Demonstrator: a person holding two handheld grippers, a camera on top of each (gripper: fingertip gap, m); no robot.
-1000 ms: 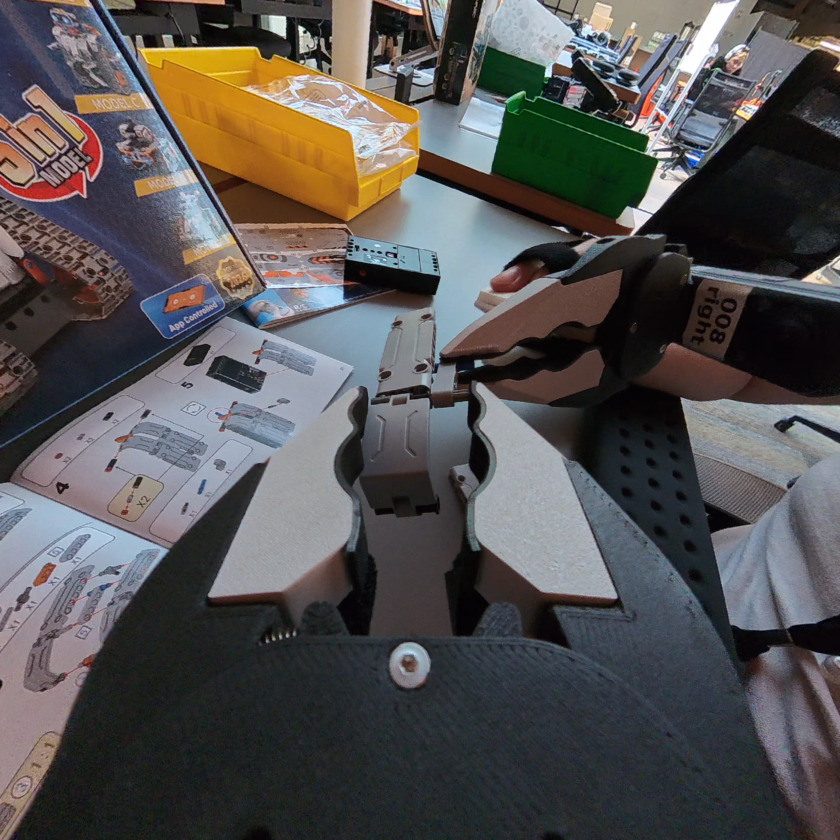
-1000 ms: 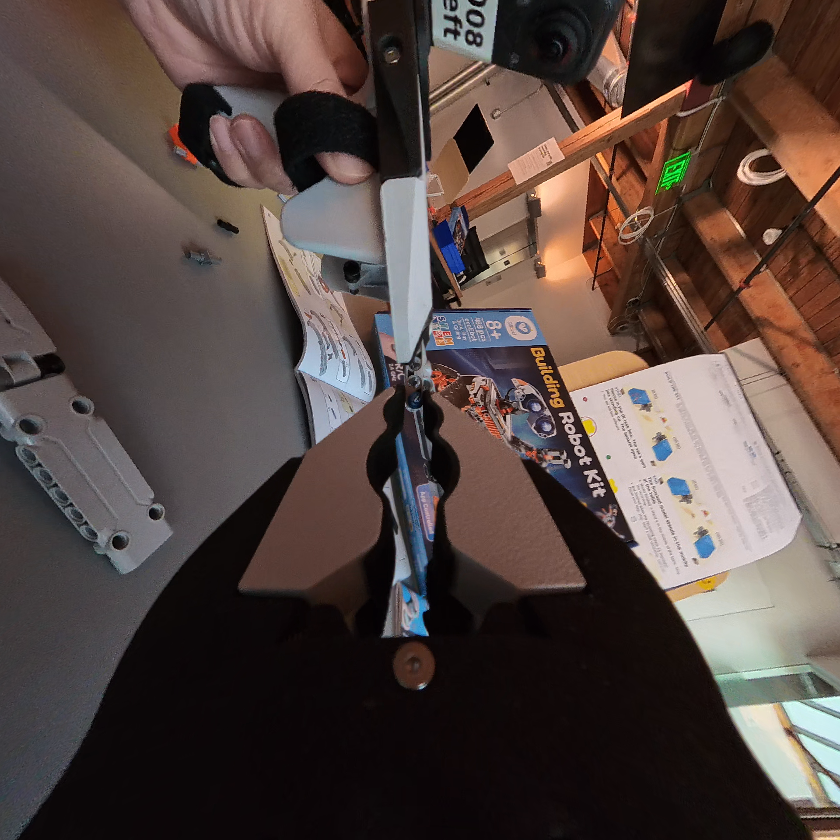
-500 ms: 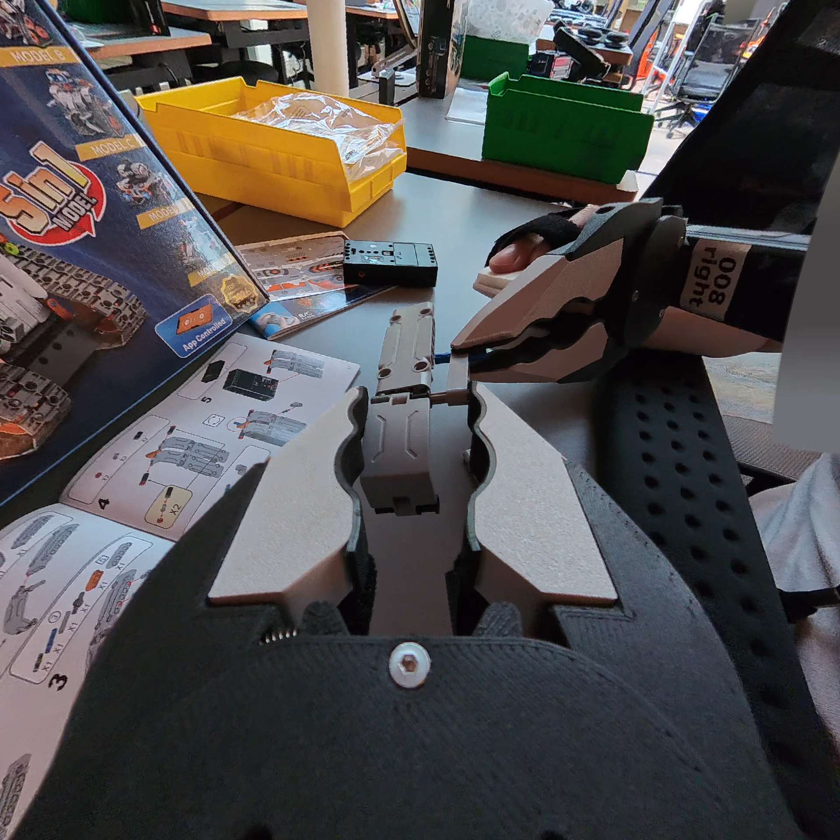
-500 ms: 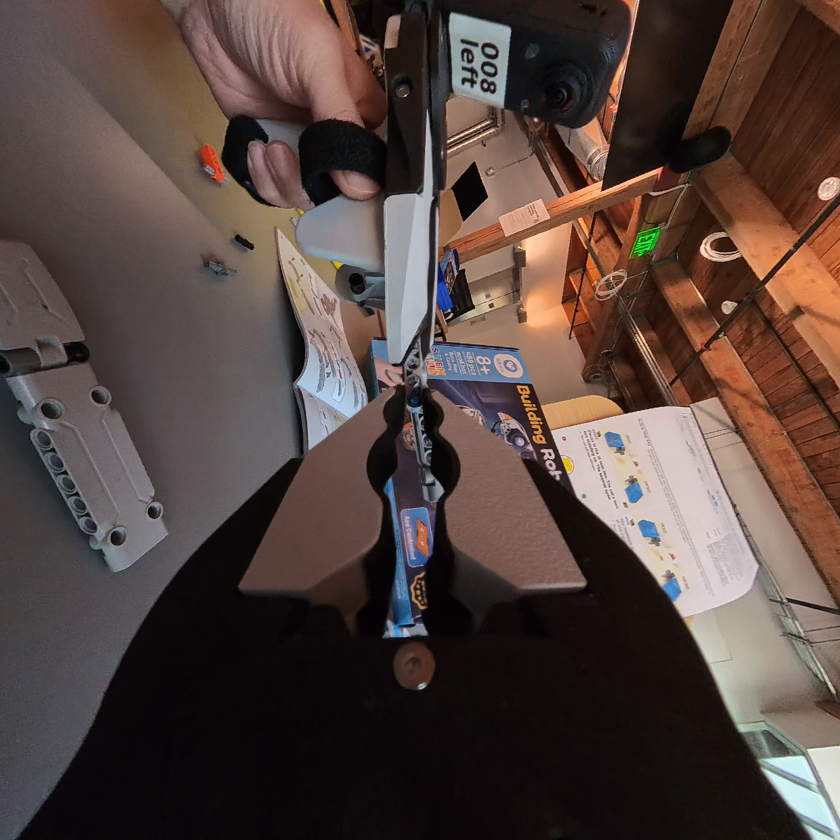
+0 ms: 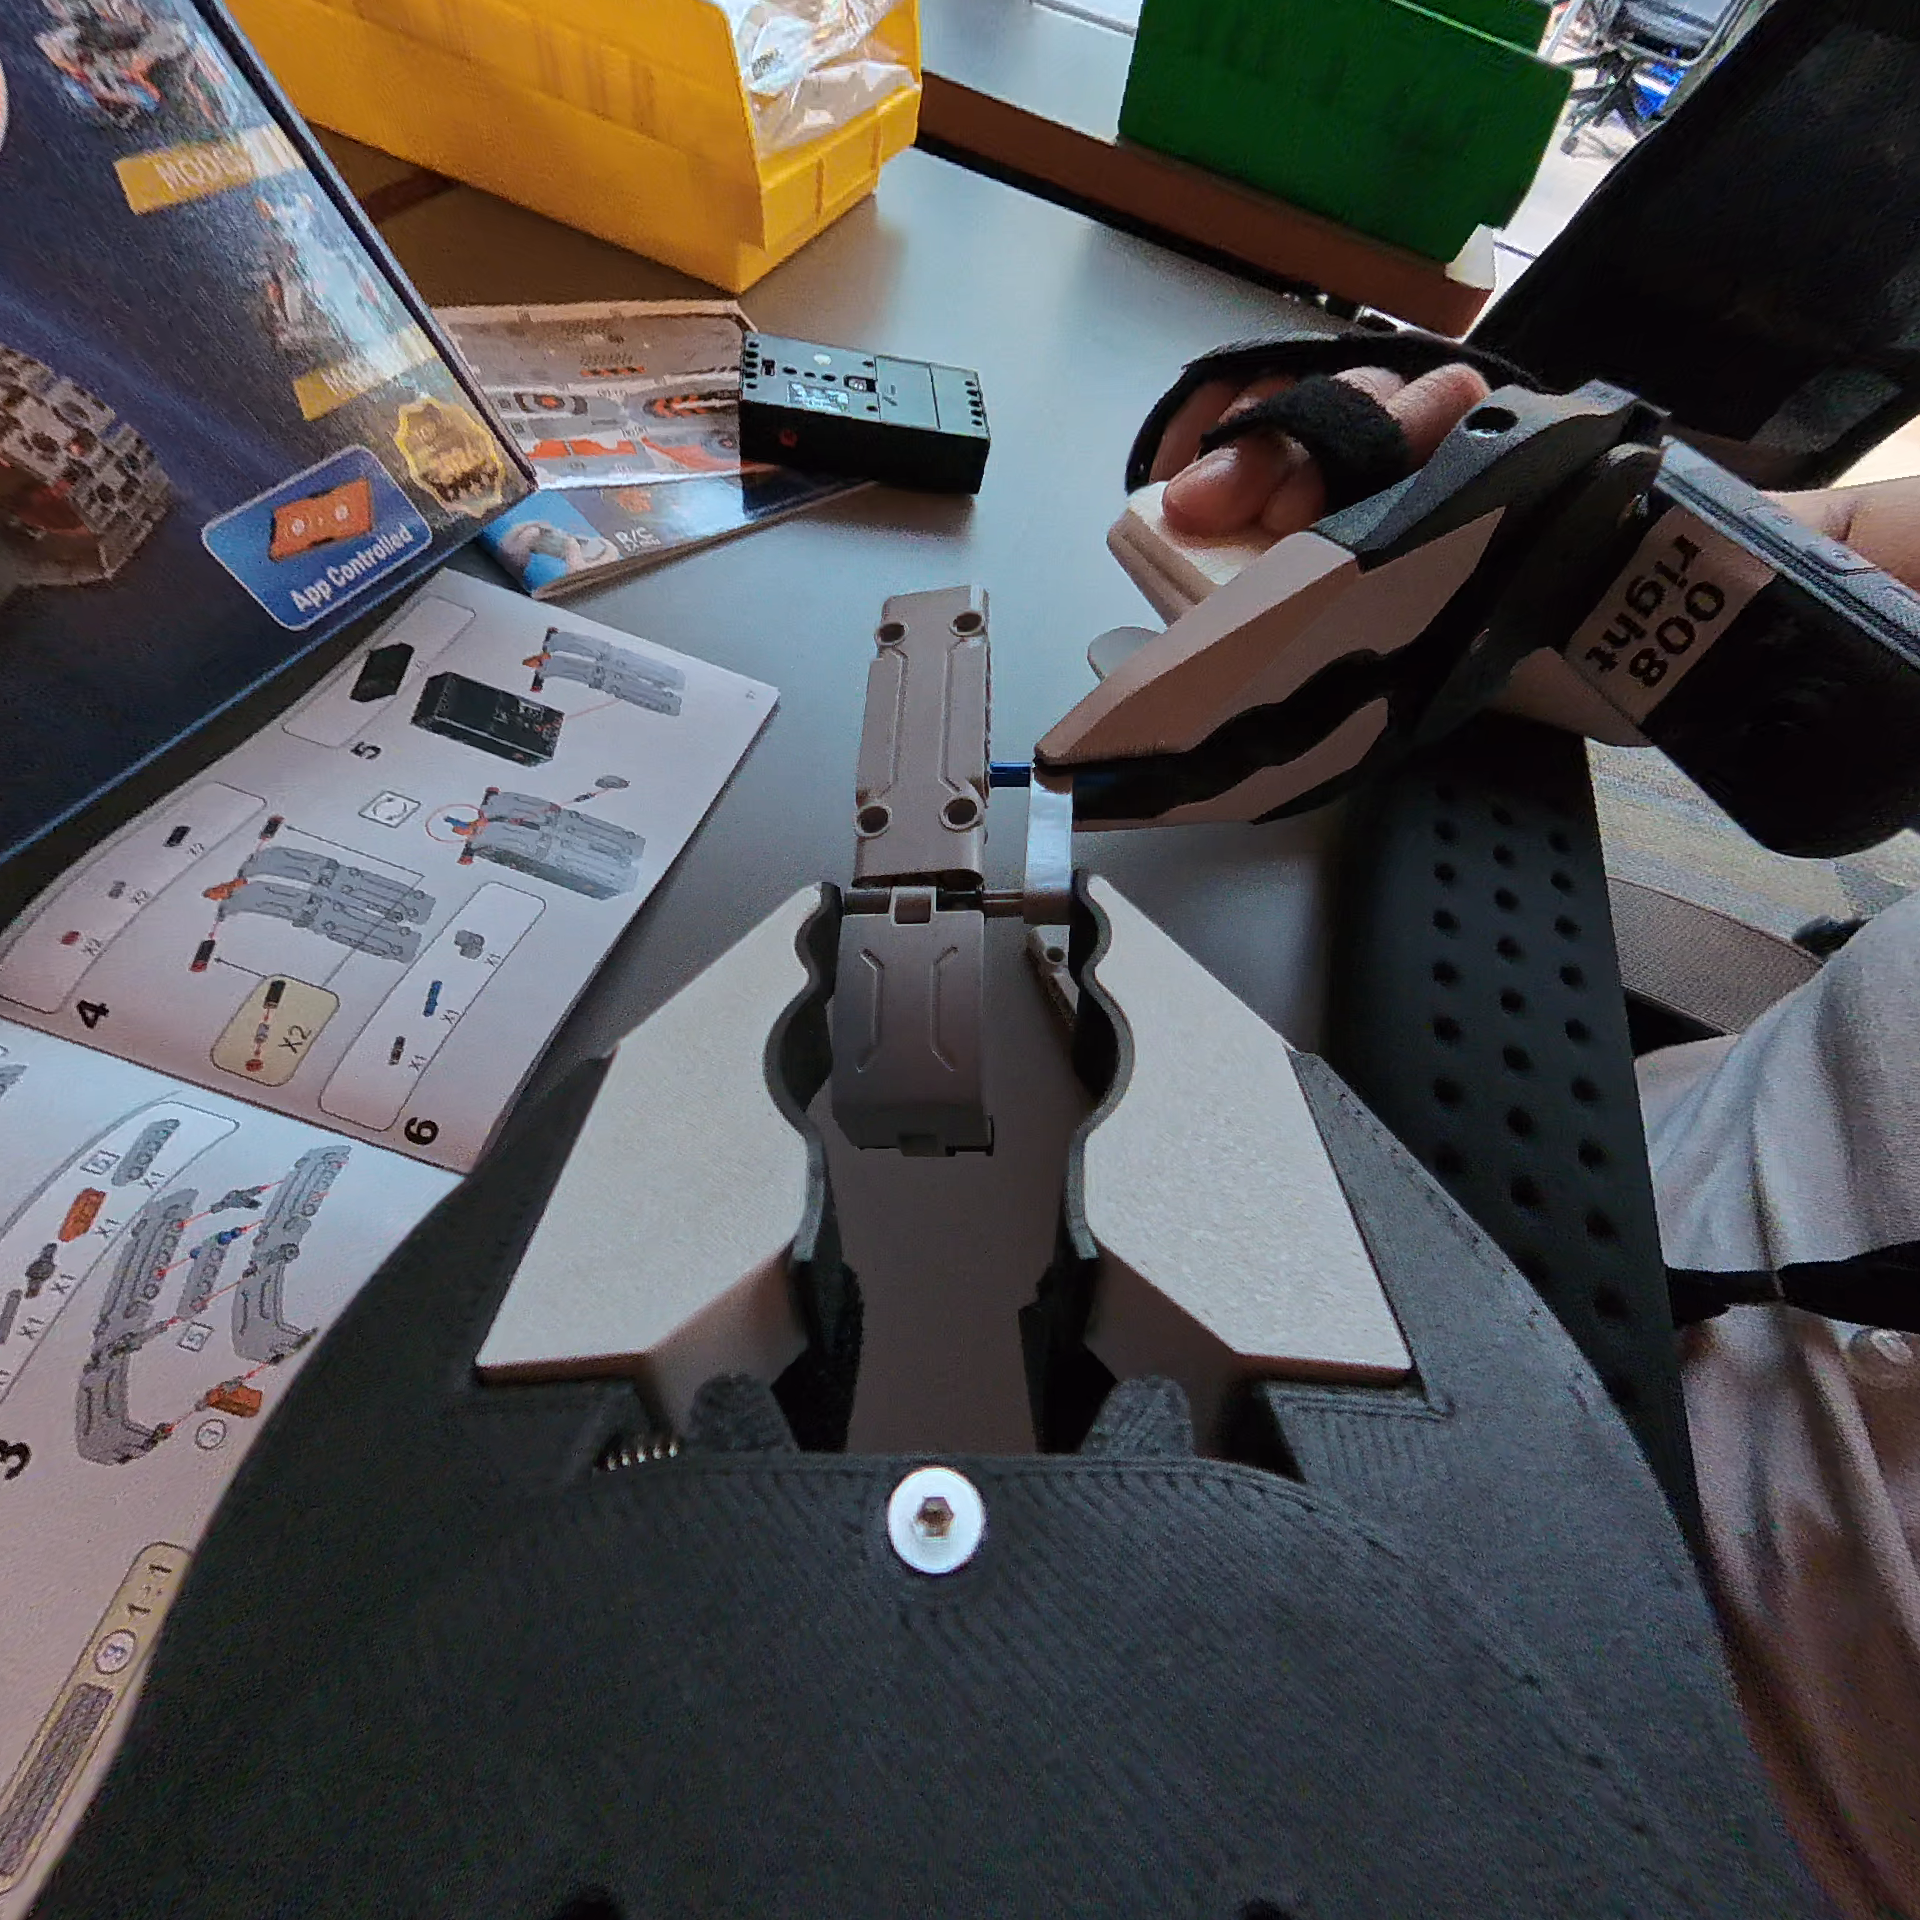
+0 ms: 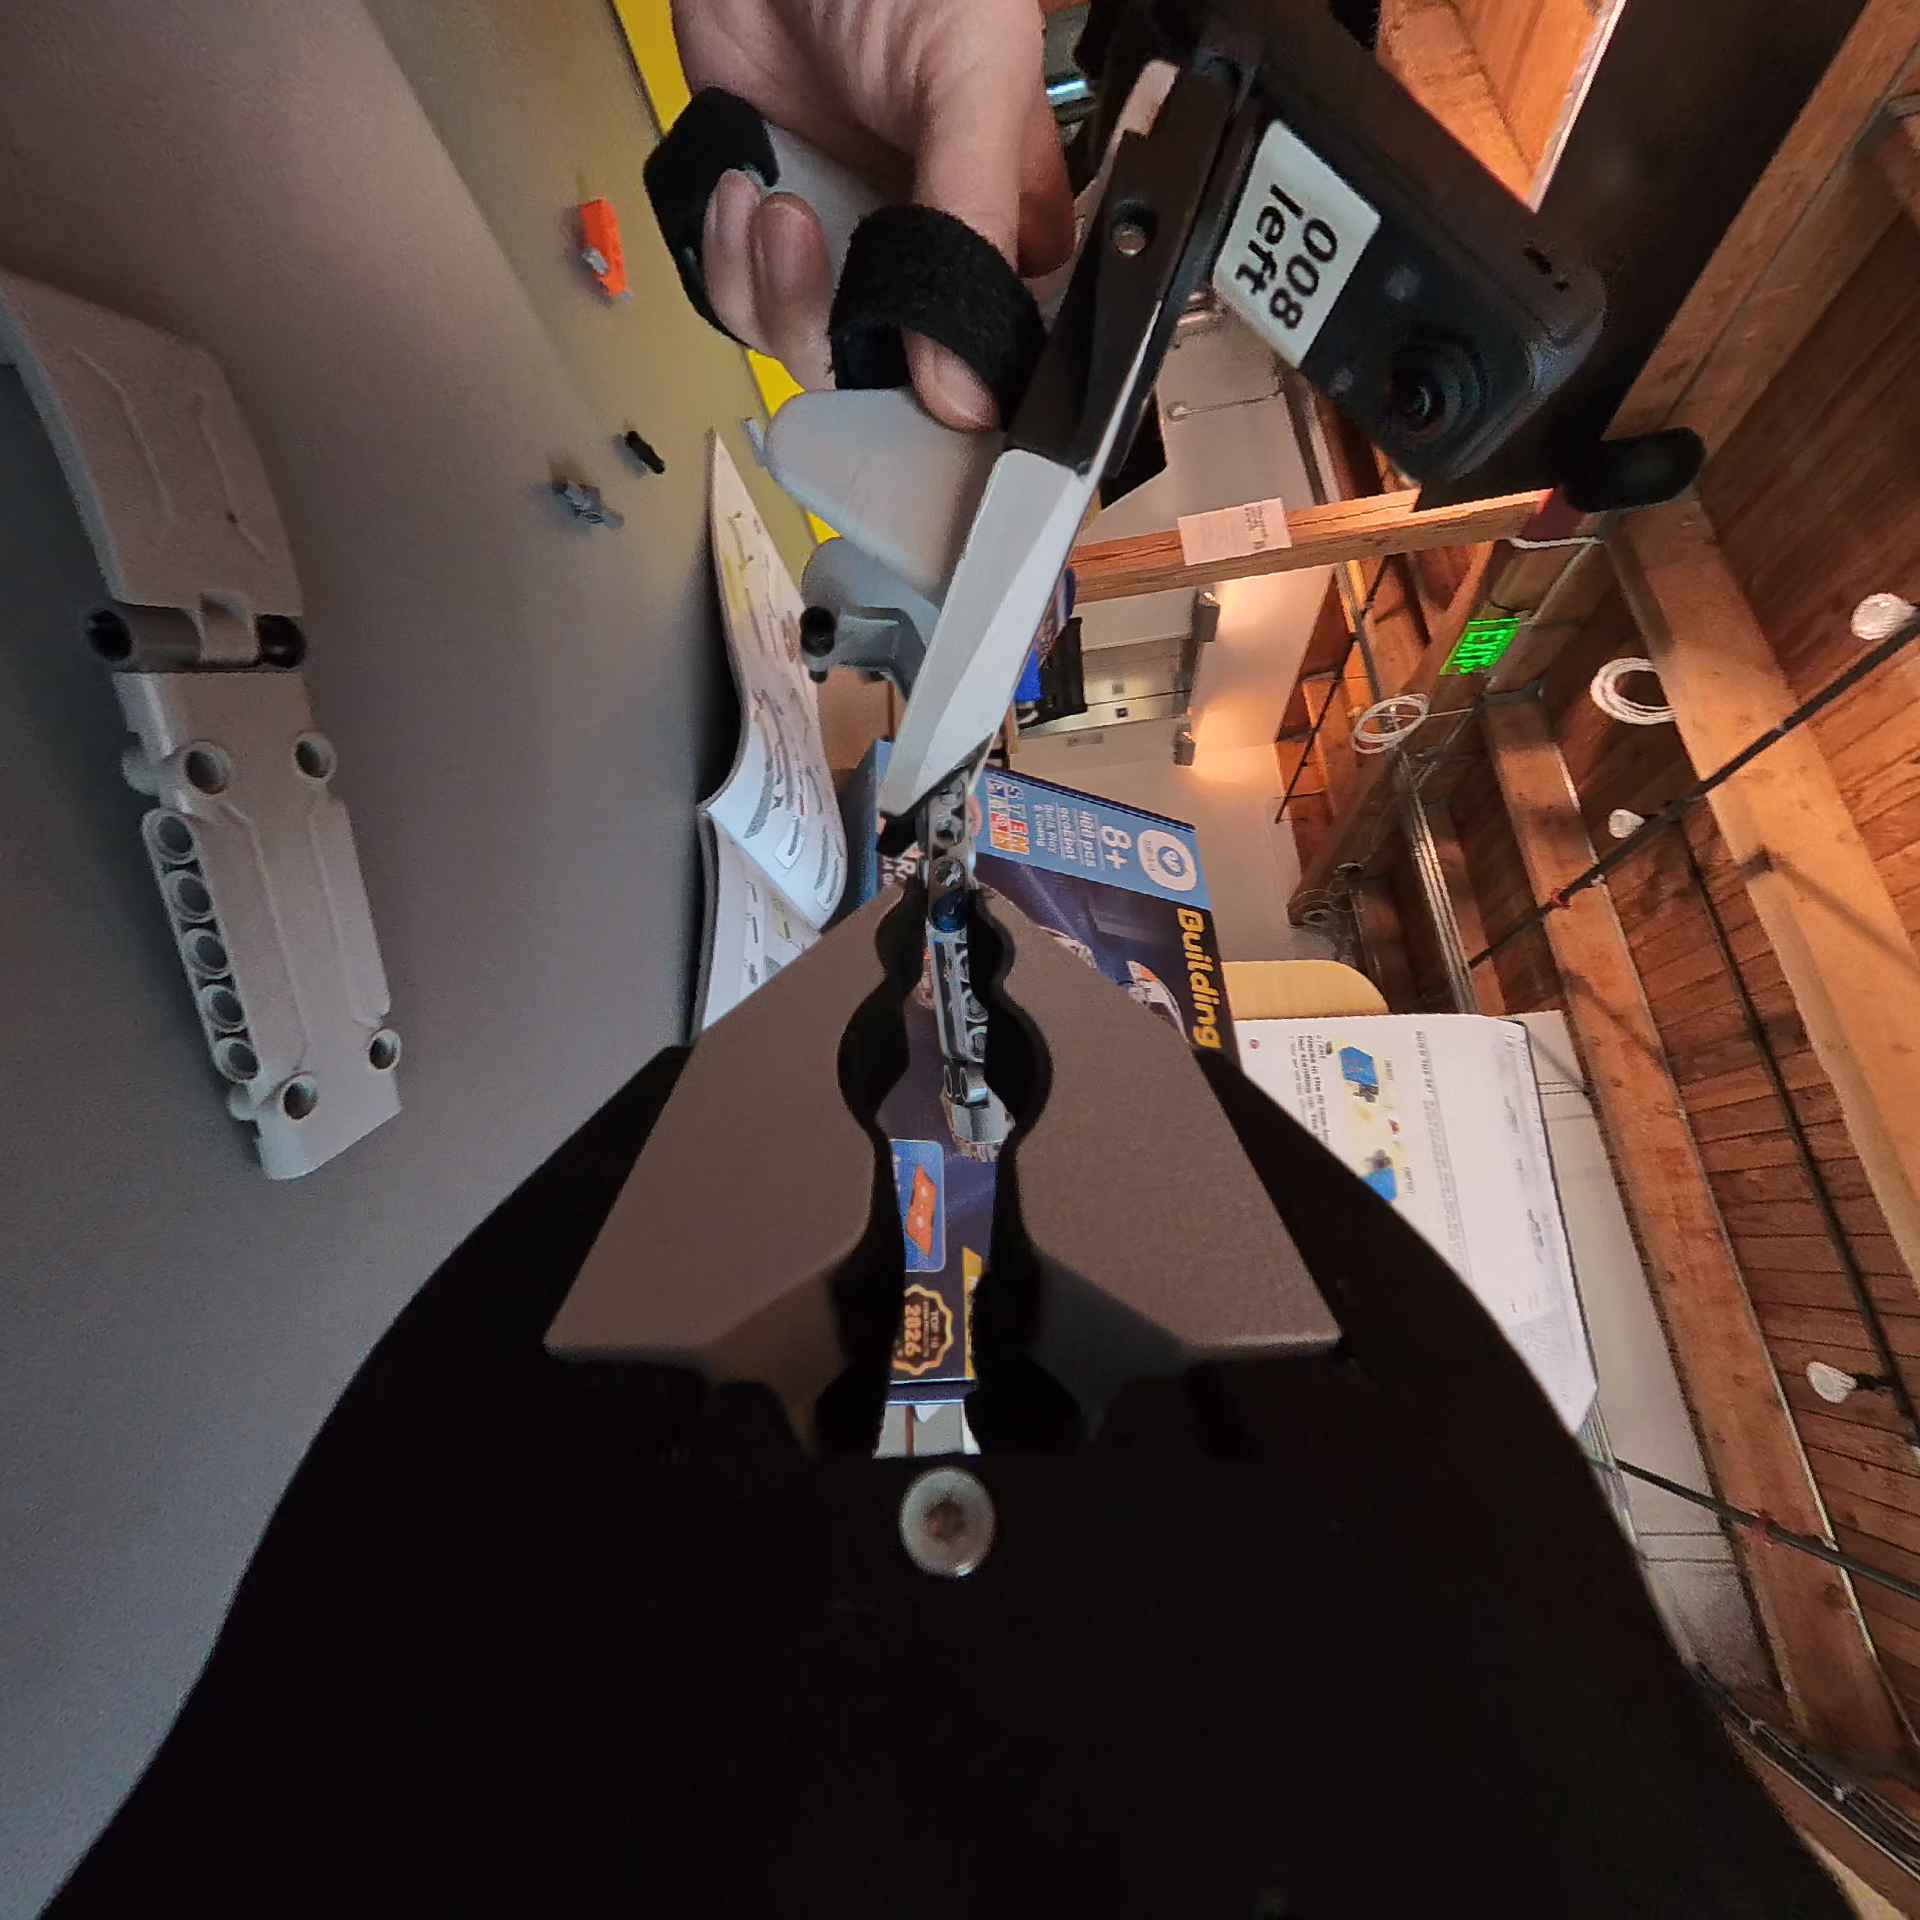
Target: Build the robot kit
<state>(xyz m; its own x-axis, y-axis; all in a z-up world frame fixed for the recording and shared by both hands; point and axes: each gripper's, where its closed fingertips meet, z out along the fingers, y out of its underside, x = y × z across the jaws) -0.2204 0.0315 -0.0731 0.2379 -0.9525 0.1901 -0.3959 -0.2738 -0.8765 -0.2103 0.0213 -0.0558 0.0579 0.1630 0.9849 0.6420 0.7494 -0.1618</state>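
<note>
Grey hard-plastic hinged panel (image 5: pixel 920 914), two flat halves joined at a pin, sits between the fingers of the left claw (image 5: pixel 945 904); fingers stand apart, one at each side of the near half, and whether they press on it I cannot tell. Far half of the panel projects forward past the fingertips above the desk (image 5: pixel 1039 312). Right claw (image 5: pixel 1055 774) comes in from the right of the left claw, tips nearly together, clamped on a thin grey perforated beam (image 6: pixel 951 935) carrying a small blue pin (image 5: pixel 1006 771) that points at the side of the far half. Judgement: panel is light and rigid but folds at the hinge, so best held by its long edges close to the hinge; beam is small, smooth and could twist or slip in the tips. Left hand (image 6: pixel 883 156) grips its handle from above, fingers strapped; right hand (image 5: pixel 1288 457) likewise, wrist rolled sideways. To the left of the left claw: open instruction booklet (image 5: pixel 364 831) and blue kit box (image 5: pixel 208 364). Ahead: black battery box (image 5: pixel 862 410), yellow bin (image 5: pixel 623 125), green bin (image 5: pixel 1340 114). A second grey hinged panel (image 6: pixel 229 810) lies flat on the desk, left of the right claw.
</note>
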